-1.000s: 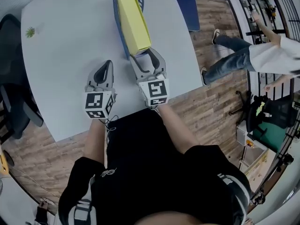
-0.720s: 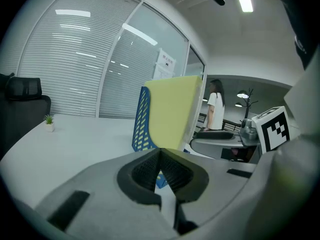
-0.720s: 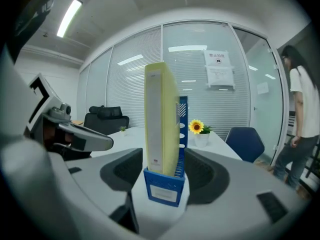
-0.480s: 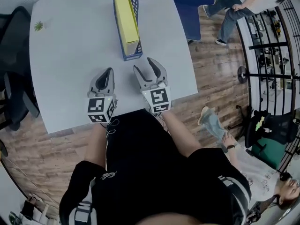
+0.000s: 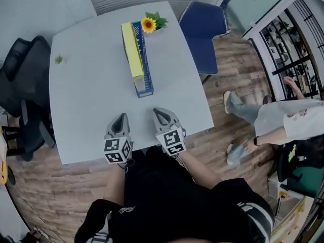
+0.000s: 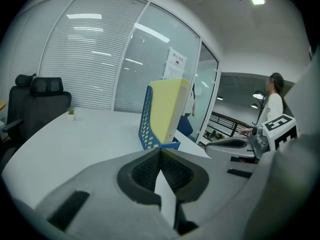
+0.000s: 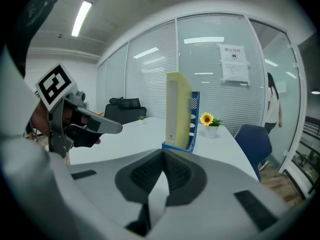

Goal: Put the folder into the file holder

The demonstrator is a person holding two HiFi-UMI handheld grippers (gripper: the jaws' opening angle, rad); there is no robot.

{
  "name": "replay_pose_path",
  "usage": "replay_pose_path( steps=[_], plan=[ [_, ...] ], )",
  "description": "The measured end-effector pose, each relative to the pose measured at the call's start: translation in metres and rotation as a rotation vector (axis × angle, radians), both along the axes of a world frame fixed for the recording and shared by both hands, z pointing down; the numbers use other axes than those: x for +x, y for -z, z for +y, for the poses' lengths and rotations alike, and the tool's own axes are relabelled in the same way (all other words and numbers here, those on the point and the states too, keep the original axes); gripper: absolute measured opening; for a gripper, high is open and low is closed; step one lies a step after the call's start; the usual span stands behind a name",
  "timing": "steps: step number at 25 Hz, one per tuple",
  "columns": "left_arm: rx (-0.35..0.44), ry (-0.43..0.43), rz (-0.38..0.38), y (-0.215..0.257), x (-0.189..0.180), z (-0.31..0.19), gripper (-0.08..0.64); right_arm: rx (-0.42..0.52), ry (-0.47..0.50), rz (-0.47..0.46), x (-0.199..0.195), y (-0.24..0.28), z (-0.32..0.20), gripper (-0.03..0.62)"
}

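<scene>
Seen from above, a black office chair (image 5: 23,85) stands at the far left, against the edge of a white table (image 5: 86,110). A small potted plant (image 5: 59,59) sits near the table's left rim. At the near edge of the table, the left gripper (image 5: 121,117) points away from the person who holds it; its two dark ribbed fingers (image 6: 145,171) are pressed together at the tips with nothing between them. Beyond it, toward the middle of the table, the yellow folder (image 5: 132,57) stands upright on its edge inside the blue file holder (image 5: 146,70), pressed against the holder's left wall. Neither gripper touches the folder or the holder; both are well apart from them. A sunflower (image 5: 149,24) in a small pot sits just behind the holder's far end. To the right of the left gripper, the right gripper (image 5: 158,112) also points toward the holder; its jaws have just been closing and now meet tip to tip, empty. Farther right, a blue chair (image 5: 202,34) is drawn up to the table's far right corner. At the far right, a person (image 5: 273,123) in pale clothes is on the wooden floor (image 5: 238,75).
</scene>
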State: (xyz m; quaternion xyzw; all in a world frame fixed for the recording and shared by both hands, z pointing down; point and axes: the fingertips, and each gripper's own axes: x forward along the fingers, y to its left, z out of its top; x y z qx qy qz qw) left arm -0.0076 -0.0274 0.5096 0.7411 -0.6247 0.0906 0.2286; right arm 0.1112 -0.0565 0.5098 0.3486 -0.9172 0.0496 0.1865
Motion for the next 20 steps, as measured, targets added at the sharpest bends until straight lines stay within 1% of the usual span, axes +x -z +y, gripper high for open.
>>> replay_pose_path(
  steps=[6, 8, 12, 15, 20],
  plan=[
    [-0.038, -0.020, -0.011, -0.002, 0.007, 0.015, -0.002, -0.006, -0.004, -0.009, -0.008, 0.009, 0.011, 0.005],
    [-0.047, -0.021, -0.004, -0.003, 0.005, 0.018, -0.002, -0.009, -0.007, -0.019, -0.012, 0.014, 0.013, 0.005],
    [-0.037, -0.030, 0.009, 0.003, -0.005, 0.017, -0.002, -0.004, -0.016, -0.032, -0.024, 0.023, 0.011, 0.005],
    [-0.017, -0.036, 0.016, 0.011, -0.021, 0.016, -0.002, 0.013, -0.013, -0.039, -0.046, 0.035, 0.011, 0.005],
    [0.024, -0.034, 0.005, 0.033, -0.067, 0.014, -0.002, 0.047, -0.007, -0.075, -0.095, 0.060, 0.012, 0.005]
  ],
)
